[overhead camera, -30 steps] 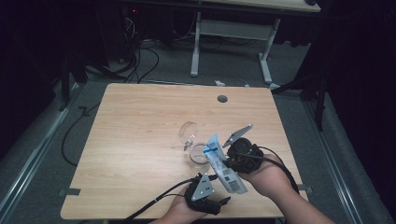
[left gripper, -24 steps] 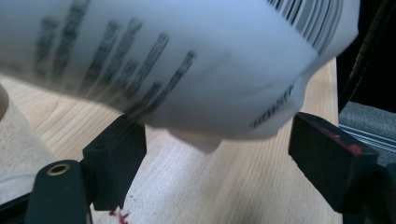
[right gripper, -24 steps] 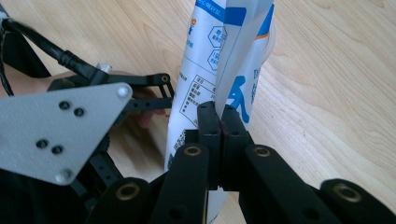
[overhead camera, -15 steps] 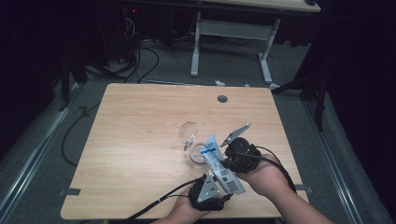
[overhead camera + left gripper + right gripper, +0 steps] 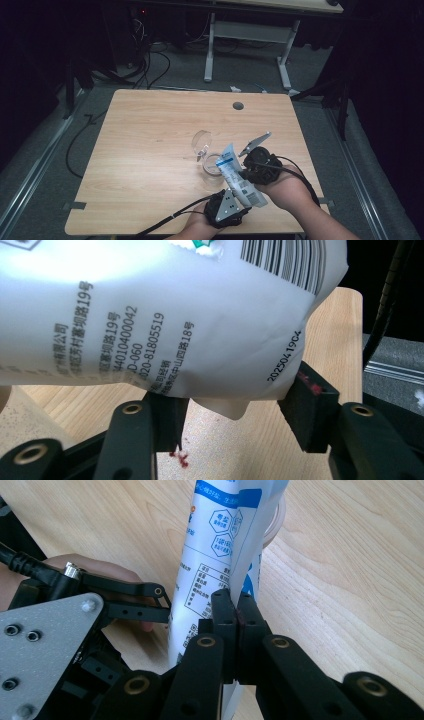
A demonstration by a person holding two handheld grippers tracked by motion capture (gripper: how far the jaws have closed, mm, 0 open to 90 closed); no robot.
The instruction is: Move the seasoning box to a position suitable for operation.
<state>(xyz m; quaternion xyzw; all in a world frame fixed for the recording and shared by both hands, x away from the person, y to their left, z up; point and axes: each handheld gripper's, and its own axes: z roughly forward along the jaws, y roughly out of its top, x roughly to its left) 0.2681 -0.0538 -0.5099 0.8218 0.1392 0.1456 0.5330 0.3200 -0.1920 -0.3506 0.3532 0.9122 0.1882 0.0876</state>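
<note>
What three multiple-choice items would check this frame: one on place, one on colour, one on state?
1. The top end of the white-and-blue plastic pouch sits: A over the clear round jar; B beyond the wooden table; C flat on the floor.
2. The pouch is mostly: A black; B white with blue; C yellow.
3. The right gripper is: A wide open; B shut on nothing; C shut on the pouch.

A: the high view shows its tip at the jar.
B: the print is blue on white.
C: the pads pinch its edge.
</note>
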